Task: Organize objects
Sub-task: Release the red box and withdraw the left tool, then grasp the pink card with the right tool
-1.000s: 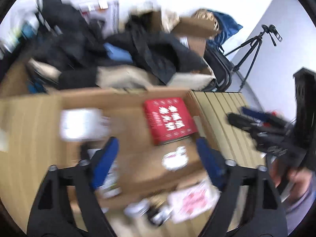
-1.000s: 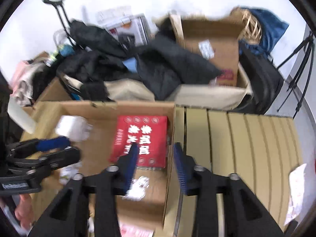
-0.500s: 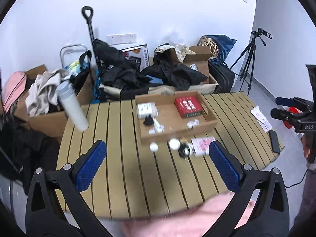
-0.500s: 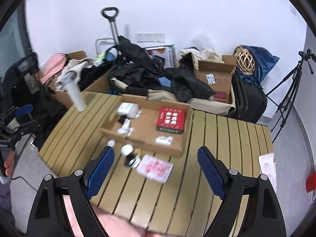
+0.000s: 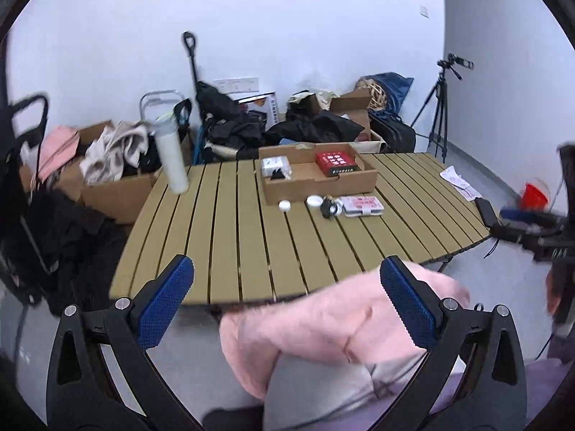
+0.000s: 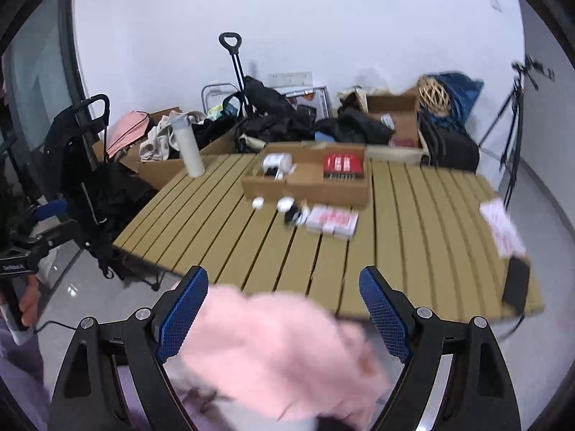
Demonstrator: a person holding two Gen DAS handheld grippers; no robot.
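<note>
both wide open, holding nothing: left tongs (image 5: 285,301) and right tongs (image 6: 284,307), short of the slatted tan desk (image 5: 230,237). unsorted before the shallow cardboard tray (image 5: 316,179): white caps (image 5: 313,200), pink packet (image 5: 363,204). inside: red box (image 5: 336,162).

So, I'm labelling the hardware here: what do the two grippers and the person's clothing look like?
Both the left gripper and right gripper have black triangular frames with cut-outs, silver screws, and blue textured finger pads. A fuzzy pink sleeve shows below them.
</note>
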